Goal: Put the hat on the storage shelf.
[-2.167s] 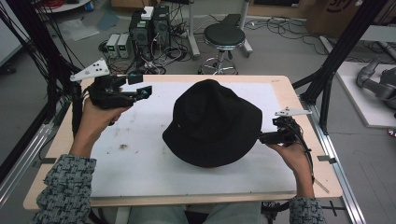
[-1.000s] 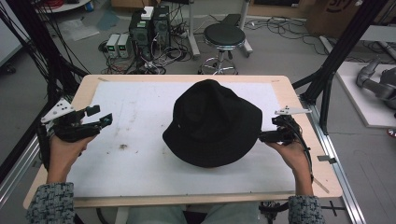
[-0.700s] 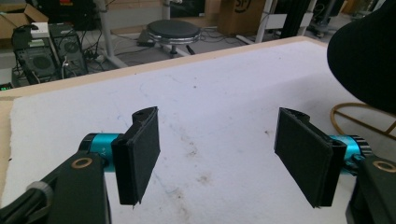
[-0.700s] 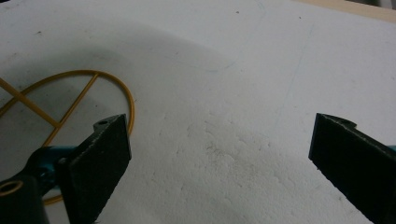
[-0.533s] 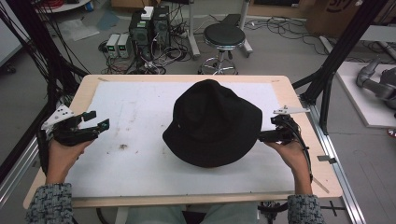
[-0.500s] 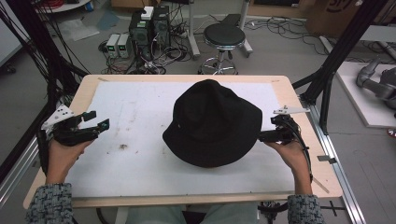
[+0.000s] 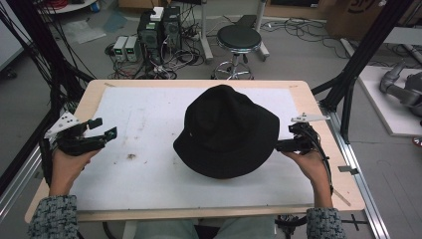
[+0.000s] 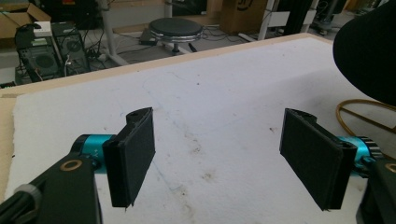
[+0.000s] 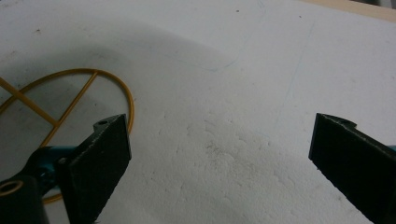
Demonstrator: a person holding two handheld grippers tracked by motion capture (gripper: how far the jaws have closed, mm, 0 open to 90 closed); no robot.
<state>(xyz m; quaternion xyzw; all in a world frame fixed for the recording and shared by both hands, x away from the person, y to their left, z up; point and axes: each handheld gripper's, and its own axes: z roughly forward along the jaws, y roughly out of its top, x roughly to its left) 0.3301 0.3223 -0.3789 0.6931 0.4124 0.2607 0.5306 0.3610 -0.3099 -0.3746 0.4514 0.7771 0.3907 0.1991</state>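
I'm at a wooden table (image 7: 323, 119) covered with a white foam sheet (image 7: 144, 114), and a black hat (image 7: 226, 132) sits a little right of its middle, brim down. My left gripper (image 7: 102, 133) hangs over the sheet's left edge, well apart from the hat, its jaws spread wide with nothing between them; in the left gripper view the pads (image 8: 133, 154) frame bare white foam. There are brown smudges (image 7: 130, 156) on the sheet just right of that gripper. My right gripper (image 7: 281, 147) is at the hat's right side, tips right by the brim; in the right gripper view its jaws stand wide apart over the foam, empty. That view also catches a thin yellow ring (image 9: 70, 100) with crossing spokes lying flat on the sheet, to the left of the jaws. Beyond the table's far edge the grey floor holds a round black stool (image 7: 239, 40), computer towers (image 7: 159, 30) and a tangle of cables (image 7: 179, 55). Black frame posts (image 7: 368, 50) rise at the right.
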